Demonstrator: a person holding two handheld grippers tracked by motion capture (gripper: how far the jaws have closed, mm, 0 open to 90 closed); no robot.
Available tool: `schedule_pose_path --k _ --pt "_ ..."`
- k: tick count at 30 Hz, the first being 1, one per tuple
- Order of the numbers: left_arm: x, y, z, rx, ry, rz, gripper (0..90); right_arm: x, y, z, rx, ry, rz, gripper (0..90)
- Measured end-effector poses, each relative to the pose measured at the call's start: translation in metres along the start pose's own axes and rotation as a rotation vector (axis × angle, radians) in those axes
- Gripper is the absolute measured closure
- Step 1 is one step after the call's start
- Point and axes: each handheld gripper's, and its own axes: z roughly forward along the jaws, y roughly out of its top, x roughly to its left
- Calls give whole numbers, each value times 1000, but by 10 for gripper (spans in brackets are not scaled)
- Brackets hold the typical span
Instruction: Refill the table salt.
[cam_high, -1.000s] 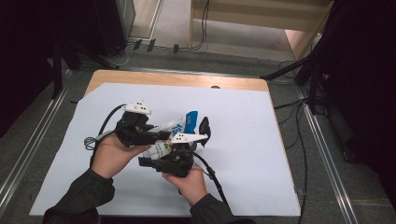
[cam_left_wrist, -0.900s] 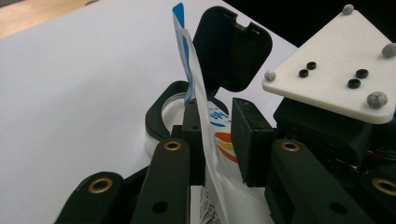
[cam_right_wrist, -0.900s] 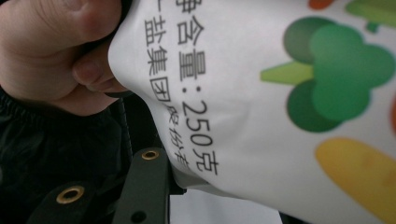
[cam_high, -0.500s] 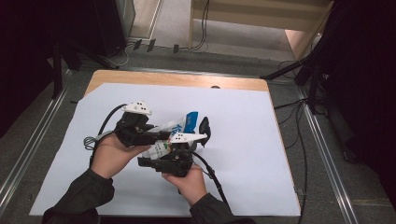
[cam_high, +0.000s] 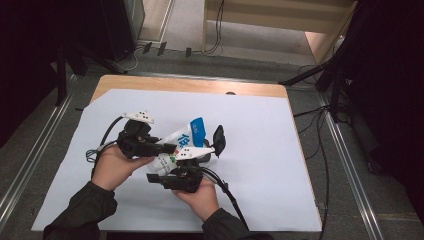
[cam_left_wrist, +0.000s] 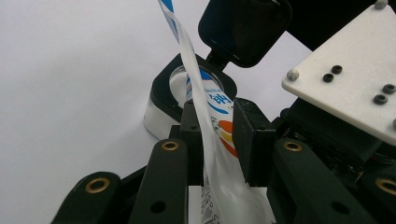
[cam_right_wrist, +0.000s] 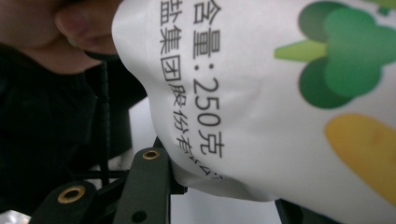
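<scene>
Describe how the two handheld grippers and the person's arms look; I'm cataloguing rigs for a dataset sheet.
Both the left gripper and the right gripper are black, with linked jaw arms carrying brass-coloured pivot bushings. Each is topped by a pale three-cornered plate studded with small dark screws. A black cable trails from each. The person wears dark olive-grey long sleeves.

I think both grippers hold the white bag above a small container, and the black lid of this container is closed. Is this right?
Not quite: the lid is flipped open, as the left gripper view shows. Both the left gripper and right gripper do hold the white bag above the small container.
</scene>
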Motion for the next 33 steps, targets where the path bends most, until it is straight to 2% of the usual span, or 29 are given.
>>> schedule_pose_path --k 3,11,18,33 --pt "2 -2 0 8 -12 2 751 0 -4 3 17 -28 -38 672" --pt "5 -5 0 15 -14 -10 749 0 -9 6 37 -37 -71 674" --pt "7 -4 4 24 -18 -11 744 -1 -14 7 43 -31 -62 678" --pt "10 1 11 32 -24 -3 734 -7 -23 4 61 -53 -53 681"
